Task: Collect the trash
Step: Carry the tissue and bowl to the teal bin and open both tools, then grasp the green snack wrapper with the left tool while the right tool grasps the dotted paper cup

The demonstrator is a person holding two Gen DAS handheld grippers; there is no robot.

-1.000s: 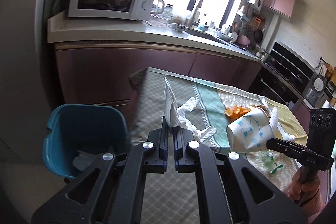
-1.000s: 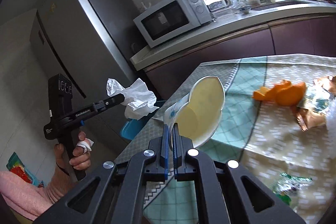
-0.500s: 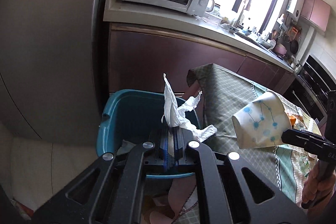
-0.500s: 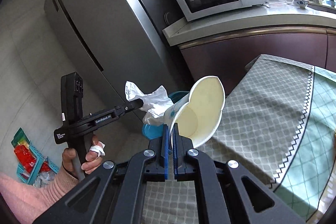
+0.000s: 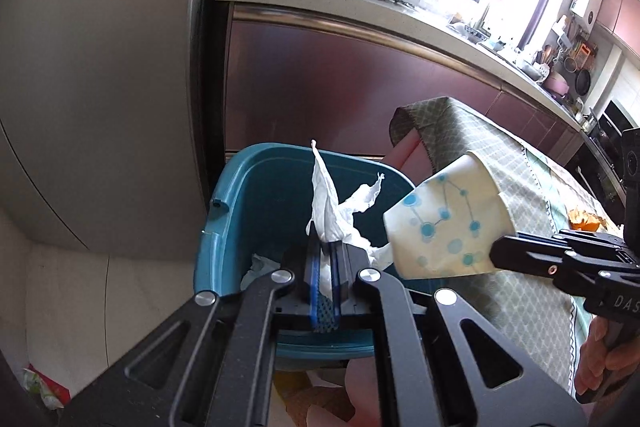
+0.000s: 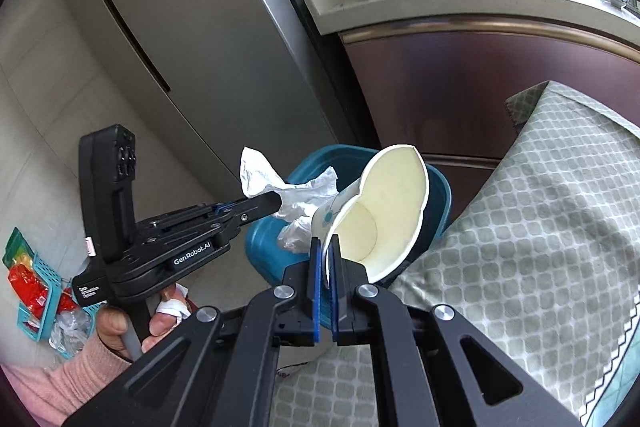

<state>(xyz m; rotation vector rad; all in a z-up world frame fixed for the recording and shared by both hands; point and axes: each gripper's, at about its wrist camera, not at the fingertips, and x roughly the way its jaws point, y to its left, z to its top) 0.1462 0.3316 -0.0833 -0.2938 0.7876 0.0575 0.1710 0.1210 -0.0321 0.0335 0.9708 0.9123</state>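
Left gripper (image 5: 325,259): clamped on tissue (image 5: 332,211), now above the bin (image 5: 224,227) (was over table).
Right gripper (image 6: 325,267): pinching paper cup (image 6: 380,219), newly at bin's edge.
Meaning: both ready to drop.

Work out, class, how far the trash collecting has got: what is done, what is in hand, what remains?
Done: some crumpled trash already lies in the teal bin. In hand: the left gripper is shut on a white tissue above the bin; the right gripper is shut on a paper cup beside it. Left: dropping both, then the orange peel on the table.
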